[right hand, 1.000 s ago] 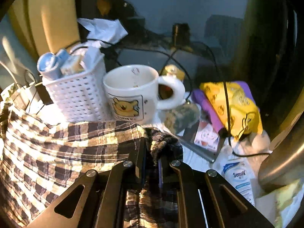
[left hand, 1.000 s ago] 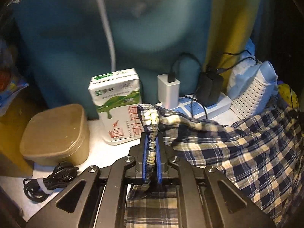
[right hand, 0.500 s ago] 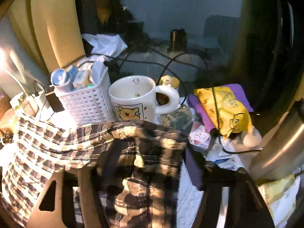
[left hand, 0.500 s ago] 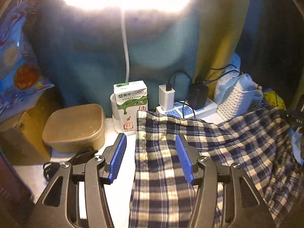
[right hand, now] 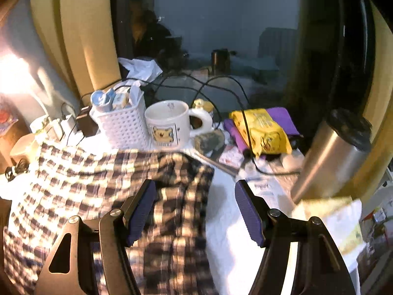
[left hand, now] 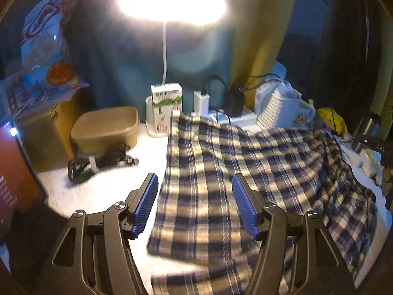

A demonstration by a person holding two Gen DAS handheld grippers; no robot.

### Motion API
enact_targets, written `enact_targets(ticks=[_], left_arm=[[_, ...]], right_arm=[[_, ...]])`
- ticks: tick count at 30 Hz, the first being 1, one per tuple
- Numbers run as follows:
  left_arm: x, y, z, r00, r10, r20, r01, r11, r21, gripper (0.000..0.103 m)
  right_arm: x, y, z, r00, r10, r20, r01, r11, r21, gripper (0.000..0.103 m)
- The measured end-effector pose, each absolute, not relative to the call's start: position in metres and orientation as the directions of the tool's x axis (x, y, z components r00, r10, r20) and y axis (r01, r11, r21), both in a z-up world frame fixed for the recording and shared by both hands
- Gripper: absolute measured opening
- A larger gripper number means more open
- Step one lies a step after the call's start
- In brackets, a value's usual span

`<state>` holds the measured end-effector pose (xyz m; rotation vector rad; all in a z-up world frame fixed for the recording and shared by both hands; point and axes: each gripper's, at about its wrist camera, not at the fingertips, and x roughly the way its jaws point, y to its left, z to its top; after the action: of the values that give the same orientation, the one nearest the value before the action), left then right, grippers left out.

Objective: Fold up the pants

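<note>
The plaid pants lie spread on the white table, blue, cream and dark checked; they also show in the right wrist view. My left gripper is open and empty, raised above the pants' left part, blue pads wide apart. My right gripper is open and empty above the pants' right edge, which lies below and between its pads. The near end of the pants is hidden behind both grippers.
Behind the pants stand a milk carton, a power strip with chargers, a white basket, a bear mug. A tan box and coiled cable lie left. A steel flask and yellow packet lie right.
Both grippers let go of the pants' far edge, opened wide and pulled back and up. The pants dropped and now lie flat on the table.
</note>
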<state>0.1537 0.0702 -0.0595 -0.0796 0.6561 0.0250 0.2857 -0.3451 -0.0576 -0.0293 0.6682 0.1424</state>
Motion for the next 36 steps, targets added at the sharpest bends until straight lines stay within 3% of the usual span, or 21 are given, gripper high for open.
enact_targets(ticks=[22,32,36], left_arm=[[0.044,0.054,-0.143,0.621,-0.072,-0.781,-0.075,0.986,-0.151,0.063],[0.008,0.053,-0.153,0.582,-0.106,-0.806,-0.090,0.977,-0.194,0.065],[0.000,0.049,-0.153,0.578,-0.075,-0.812,-0.091,0.984,-0.155,0.068]], right_arm=[[0.174,-0.384,-0.126,0.661,0.136,-0.738,-0.140,0.989,0.056,0.069],[0.166,-0.380,-0.149,0.613,0.192,-0.766,-0.149,0.981,0.127,0.069],[0.163,-0.372,-0.153,0.616,0.182,-0.766,-0.139,0.983,0.122,0.069]])
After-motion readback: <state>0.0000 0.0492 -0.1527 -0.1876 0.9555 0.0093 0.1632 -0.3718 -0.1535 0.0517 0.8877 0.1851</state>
